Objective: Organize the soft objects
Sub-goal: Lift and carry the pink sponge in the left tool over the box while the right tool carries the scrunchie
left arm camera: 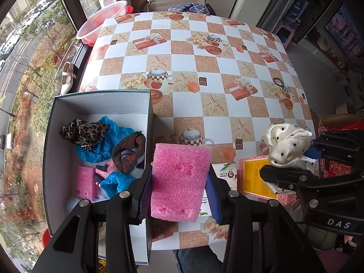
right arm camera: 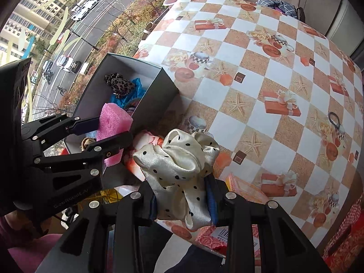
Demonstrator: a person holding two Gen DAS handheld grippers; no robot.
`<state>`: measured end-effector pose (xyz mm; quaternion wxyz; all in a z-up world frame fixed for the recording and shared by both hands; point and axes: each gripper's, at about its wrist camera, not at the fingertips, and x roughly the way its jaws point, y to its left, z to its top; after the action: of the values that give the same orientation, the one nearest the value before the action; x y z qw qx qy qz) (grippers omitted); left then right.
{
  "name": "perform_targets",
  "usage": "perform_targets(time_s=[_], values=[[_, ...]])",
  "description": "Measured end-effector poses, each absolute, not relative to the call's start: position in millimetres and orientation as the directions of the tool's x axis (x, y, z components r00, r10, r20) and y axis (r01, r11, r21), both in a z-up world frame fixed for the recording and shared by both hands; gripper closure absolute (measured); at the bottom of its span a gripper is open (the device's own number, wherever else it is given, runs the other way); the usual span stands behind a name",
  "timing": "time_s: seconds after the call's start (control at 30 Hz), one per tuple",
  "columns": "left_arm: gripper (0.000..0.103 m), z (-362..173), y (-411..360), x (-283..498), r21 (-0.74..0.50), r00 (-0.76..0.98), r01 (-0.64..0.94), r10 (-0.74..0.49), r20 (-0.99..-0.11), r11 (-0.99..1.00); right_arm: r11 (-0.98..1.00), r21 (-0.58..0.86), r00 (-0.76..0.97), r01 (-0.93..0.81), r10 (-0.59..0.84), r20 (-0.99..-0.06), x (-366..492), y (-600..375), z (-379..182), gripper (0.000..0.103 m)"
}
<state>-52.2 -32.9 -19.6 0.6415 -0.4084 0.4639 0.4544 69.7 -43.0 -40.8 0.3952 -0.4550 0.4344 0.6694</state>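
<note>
My left hand-held gripper (left arm camera: 179, 192) clamps a pink foam sponge block (left arm camera: 180, 182) just right of the open grey cardboard box (left arm camera: 100, 97); my right hand-held gripper (right arm camera: 183, 201) pinches a cream polka-dot satin scrunchie (right arm camera: 179, 166) further right, above the checkered tabletop (left arm camera: 204, 56).

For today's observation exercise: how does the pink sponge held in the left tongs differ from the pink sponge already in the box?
The held pink sponge hangs clamped in the left tongs, above the table beside the box; the boxed sponge lies inside. The held one is fully visible; blue cloth partly covers the boxed one. Both are pink, porous foam.
</note>
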Motion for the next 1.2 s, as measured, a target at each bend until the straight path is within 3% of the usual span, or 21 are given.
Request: perform_targets(time_s=[0.67,1.2], values=[[0.057,-10,-77,-110,-0.109,0.117,-0.993,0.262,-0.958,0.044,-0.503,0.239,-0.263,-0.830,-0.024,-0.964,24,-94,-63,0.068],[0.057,-1,-104,-196,-0.109,0.029,-0.968,0.328,-0.944,-0.228,-0.751,0.210,-0.191,-0.626,-0.114,-0.975,-66,-109,-65,0.068]])
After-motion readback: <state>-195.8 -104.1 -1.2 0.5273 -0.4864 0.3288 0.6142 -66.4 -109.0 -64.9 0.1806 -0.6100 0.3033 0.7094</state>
